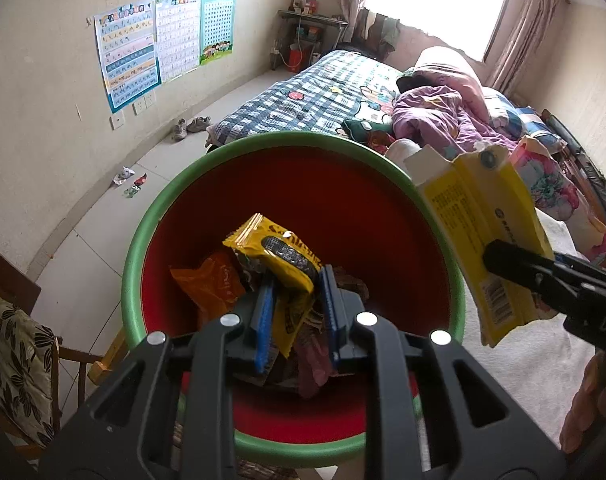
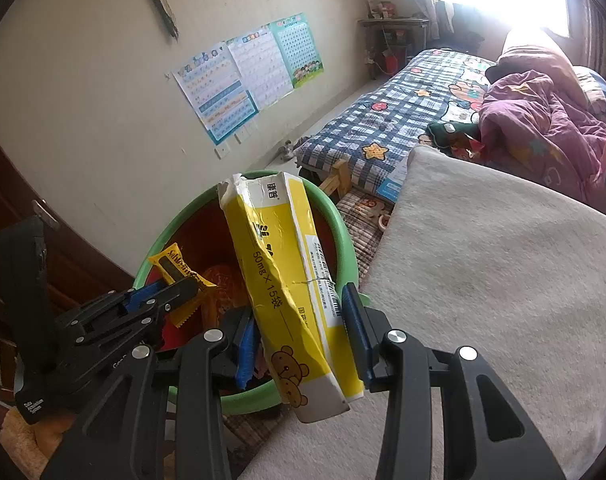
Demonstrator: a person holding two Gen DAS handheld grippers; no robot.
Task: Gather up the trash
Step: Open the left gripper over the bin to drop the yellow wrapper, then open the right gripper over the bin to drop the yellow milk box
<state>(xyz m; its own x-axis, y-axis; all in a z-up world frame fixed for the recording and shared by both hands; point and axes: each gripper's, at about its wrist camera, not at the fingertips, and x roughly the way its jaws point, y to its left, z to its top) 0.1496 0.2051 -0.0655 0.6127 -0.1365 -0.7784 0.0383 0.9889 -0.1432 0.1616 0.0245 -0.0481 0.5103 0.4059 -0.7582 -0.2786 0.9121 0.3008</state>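
Left wrist view shows the left gripper [image 1: 293, 312] pinching a yellow snack wrapper [image 1: 281, 258] over the bin [image 1: 143, 240], which already holds an orange packet [image 1: 211, 284]. Right gripper [image 2: 303, 340] clamps a crumpled yellow box [image 2: 287, 280] above the bin's rim. To do it well, I would bring both loads over the middle before letting go, since the long box could catch the rim and tip onto the blanket [image 2: 483, 280].

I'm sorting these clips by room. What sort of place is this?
Most likely a home bedroom: a bed with a checked cover, rumpled bedding, and learning posters on the wall.
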